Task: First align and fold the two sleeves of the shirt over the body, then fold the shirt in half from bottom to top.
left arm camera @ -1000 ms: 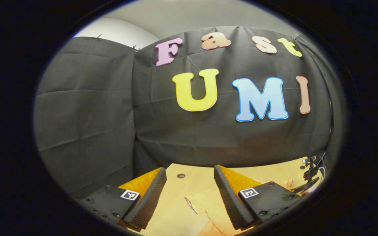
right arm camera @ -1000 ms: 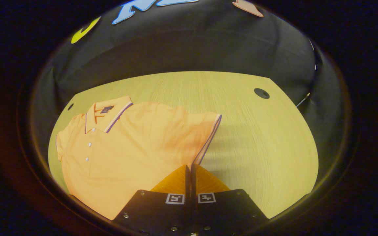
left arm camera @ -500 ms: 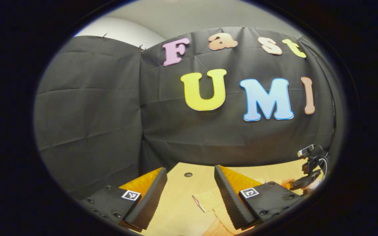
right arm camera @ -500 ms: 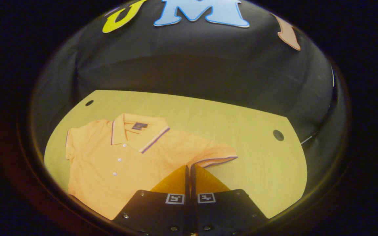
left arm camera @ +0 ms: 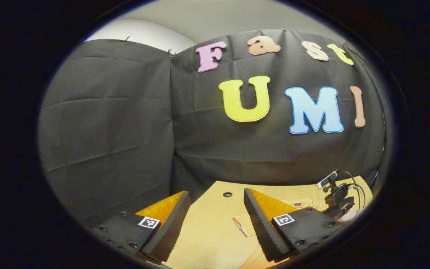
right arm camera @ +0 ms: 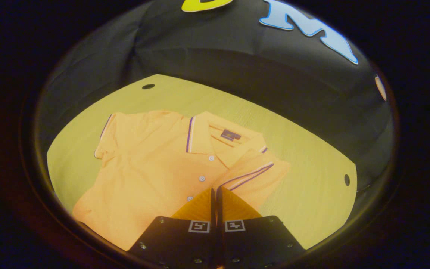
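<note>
At the far left of the wooden table (right arm camera: 88,112), the shirt's (right arm camera: 151,168) other sleeve (right arm camera: 106,136) is lying flat and unfolded, its striped cuff pointing outward — that fold is not yet made. The orange polo is spreading face up across the table's left and middle, collar (right arm camera: 215,136) toward the far side, buttons running down the placket. Over the past second the right-hand sleeve (right arm camera: 254,173) has swung from lying out beside the body to resting over the chest, its cuff now just below the collar; the first sleeve fold appears nearly complete. The right gripper (right arm camera: 215,192) is pinching that sleeve's striped hem, fingers pressed together on the cloth. The left gripper (left arm camera: 215,220) is hovering with fingers spread wide and nothing between them, over bare table near the shirt's left sleeve edge (left arm camera: 240,227). The knit looks soft and limp, draping in shallow folds, while the tabletop is smooth, pale woodgrain with round dark holes (right arm camera: 148,86) near its corners.
</note>
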`<action>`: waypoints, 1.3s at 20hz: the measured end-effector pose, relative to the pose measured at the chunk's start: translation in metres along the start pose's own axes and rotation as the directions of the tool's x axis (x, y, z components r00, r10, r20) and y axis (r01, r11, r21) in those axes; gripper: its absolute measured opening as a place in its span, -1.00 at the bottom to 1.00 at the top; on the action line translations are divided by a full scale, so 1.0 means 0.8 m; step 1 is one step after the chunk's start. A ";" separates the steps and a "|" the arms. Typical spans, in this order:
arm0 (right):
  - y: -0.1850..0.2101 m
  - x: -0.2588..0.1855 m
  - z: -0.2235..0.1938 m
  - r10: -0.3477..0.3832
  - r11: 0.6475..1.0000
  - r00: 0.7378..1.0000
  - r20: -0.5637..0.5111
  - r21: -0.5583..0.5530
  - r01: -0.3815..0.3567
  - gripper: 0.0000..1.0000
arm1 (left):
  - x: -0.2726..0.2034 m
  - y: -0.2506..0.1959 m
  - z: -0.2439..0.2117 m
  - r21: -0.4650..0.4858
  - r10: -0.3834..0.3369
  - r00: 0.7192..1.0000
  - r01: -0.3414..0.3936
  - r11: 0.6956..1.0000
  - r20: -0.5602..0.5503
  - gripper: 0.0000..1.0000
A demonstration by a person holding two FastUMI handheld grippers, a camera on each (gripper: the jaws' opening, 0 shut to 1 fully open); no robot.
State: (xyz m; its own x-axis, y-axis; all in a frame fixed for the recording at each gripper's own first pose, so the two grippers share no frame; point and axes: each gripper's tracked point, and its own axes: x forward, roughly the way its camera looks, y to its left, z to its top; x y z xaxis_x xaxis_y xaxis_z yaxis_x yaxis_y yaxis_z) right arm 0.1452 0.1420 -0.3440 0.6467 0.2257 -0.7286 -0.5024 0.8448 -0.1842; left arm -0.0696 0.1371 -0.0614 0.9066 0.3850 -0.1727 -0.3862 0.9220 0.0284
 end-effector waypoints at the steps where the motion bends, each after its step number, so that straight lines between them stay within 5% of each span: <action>1: 0.003 0.002 -0.005 -0.007 1.000 1.000 -0.010 -0.009 0.007 -0.99 | -0.001 0.005 -0.003 -0.001 0.003 1.000 -0.003 1.000 -0.002 0.94; 5: 0.007 0.005 -0.009 -0.003 1.000 0.999 -0.033 0.016 0.003 -0.69 | 0.002 0.015 -0.011 -0.009 0.006 1.000 -0.007 1.000 -0.013 0.94; 6: 0.006 0.002 -0.008 -0.002 1.000 0.999 -0.032 0.026 0.003 -0.37 | 0.005 0.014 -0.013 -0.010 0.003 1.000 -0.004 1.000 -0.014 0.94; 8: -0.001 -0.006 -0.004 -0.018 0.999 1.000 -0.025 0.039 0.019 -0.17 | 0.011 0.010 -0.019 -0.010 -0.009 1.000 0.008 1.000 -0.018 0.94; 14: -0.016 -0.048 0.014 -0.046 0.994 0.998 0.040 0.101 0.042 -0.16 | 0.052 -0.021 -0.056 -0.029 -0.083 0.995 0.081 0.996 -0.060 0.83; 18: -0.019 -0.096 0.032 -0.059 0.989 0.992 0.113 0.144 0.042 -0.17 | 0.093 -0.048 -0.098 -0.029 -0.138 0.985 0.136 0.990 -0.106 0.96; 26: -0.027 -0.197 0.060 -0.110 0.964 0.964 0.240 0.264 0.045 -0.17 | 0.174 -0.108 -0.214 -0.027 -0.237 0.940 0.238 0.971 -0.245 0.90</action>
State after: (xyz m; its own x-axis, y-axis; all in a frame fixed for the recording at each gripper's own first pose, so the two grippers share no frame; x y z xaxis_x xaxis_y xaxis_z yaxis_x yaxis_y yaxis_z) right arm 0.0813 0.1115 -0.1937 0.8171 0.2409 -0.5237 -0.3039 0.9520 -0.0362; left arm 0.0608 0.1043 -0.2568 0.9021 0.1333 -0.4105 -0.1640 0.9856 -0.0404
